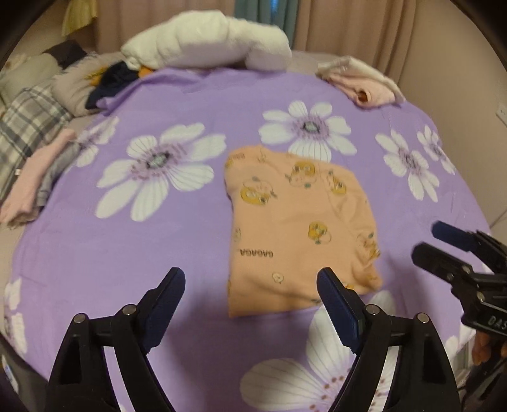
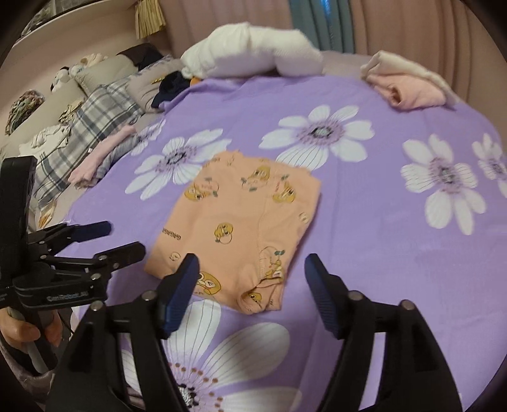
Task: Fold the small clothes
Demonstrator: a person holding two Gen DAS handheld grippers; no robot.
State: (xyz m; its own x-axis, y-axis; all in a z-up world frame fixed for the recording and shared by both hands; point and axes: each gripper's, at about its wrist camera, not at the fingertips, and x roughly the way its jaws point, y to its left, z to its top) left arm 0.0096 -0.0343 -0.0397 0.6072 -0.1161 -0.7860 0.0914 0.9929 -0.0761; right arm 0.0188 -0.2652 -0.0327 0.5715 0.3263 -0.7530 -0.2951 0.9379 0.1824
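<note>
Surface: bed, covered by a purple sheet (image 1: 196, 104) with big white flower print, lying mostly smooth. Room behind it: beige-pink curtains (image 2: 396, 28) along the far side, a teal strip of curtain (image 1: 269, 12) in the middle, and a wall socket (image 1: 502, 111) at the right edge in the left wrist view.

Task item: the orange garment (image 1: 294, 222) with a yellow cartoon print lies folded into a rough rectangle, flat on the sheet near mid-bed. Nothing on top of it, nothing touching it.

Around it:
- white rolled blanket (image 2: 250, 50) at the far edge of the bed
- pink and cream clothes pile (image 2: 412, 82) at the far right corner
- dark blue and orange clothes (image 1: 117, 79) at the far left, beside a grey pillow (image 1: 76, 92)
- plaid pillow (image 2: 85, 126) and pink-grey folded clothes (image 1: 35, 177) along the left edge
- more cushions and soft items further left, too small to identify

All well apart from the orange garment.

Left claw (image 1: 250, 304): jaws wide, empty, above the sheet at the garment's near-left corner, not touching it. Right claw (image 2: 250, 291): jaws wide, empty, over the garment's near edge, clear of the fabric. Each claw shows in the other's view, with part of a hand (image 2: 22, 332) on the left grip.
</note>
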